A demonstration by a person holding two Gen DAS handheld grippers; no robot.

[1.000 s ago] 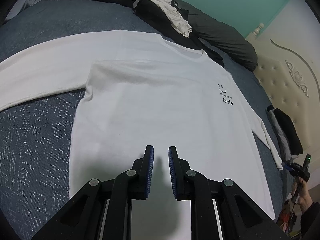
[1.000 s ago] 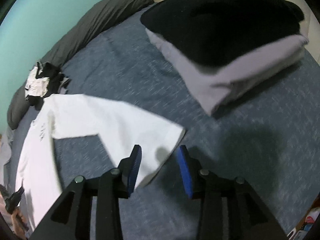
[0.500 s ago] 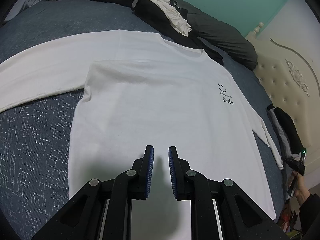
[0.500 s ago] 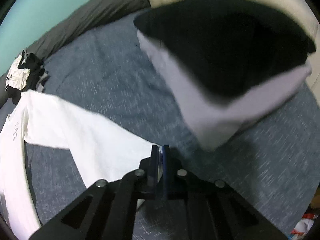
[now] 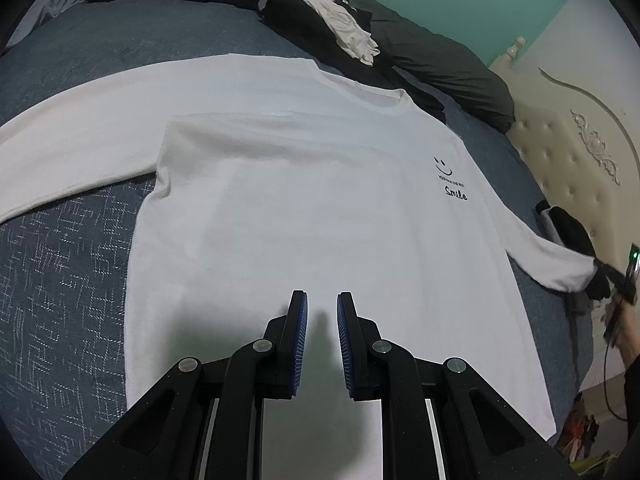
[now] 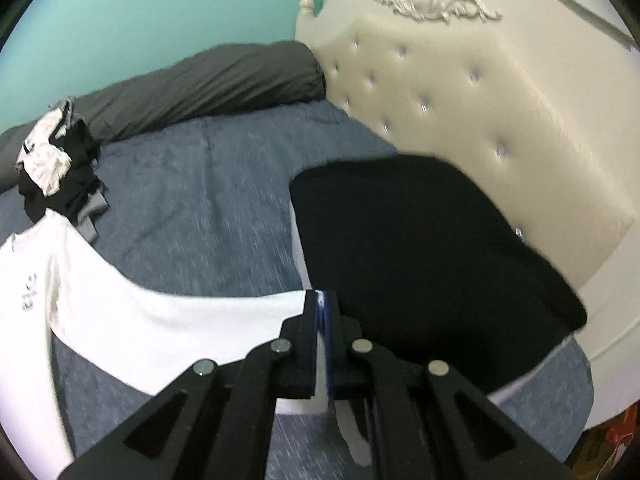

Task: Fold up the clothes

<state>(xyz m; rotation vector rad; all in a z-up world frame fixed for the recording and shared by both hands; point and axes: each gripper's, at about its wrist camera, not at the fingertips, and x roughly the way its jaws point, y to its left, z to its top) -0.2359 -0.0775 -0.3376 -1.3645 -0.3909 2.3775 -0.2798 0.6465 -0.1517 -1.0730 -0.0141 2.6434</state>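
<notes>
A white long-sleeved shirt with a small "Smile" print lies flat, front up, on the blue bed cover. My left gripper hovers over the shirt's lower hem, its jaws a narrow gap apart with nothing between them. My right gripper is shut on the cuff of the shirt's right sleeve and holds it raised off the bed. In the left wrist view that sleeve stretches out to the right gripper at the far right edge. The other sleeve lies spread to the left.
A folded stack, black on pale grey, sits just beyond the right gripper against the cream tufted headboard. A loose pile of black and white clothes and a dark grey rolled duvet lie along the teal wall.
The right gripper's jaws closed on the sleeve cuff, then rose and rolled, pulling the sleeve up off the bed. The left gripper and the shirt body stayed still.
</notes>
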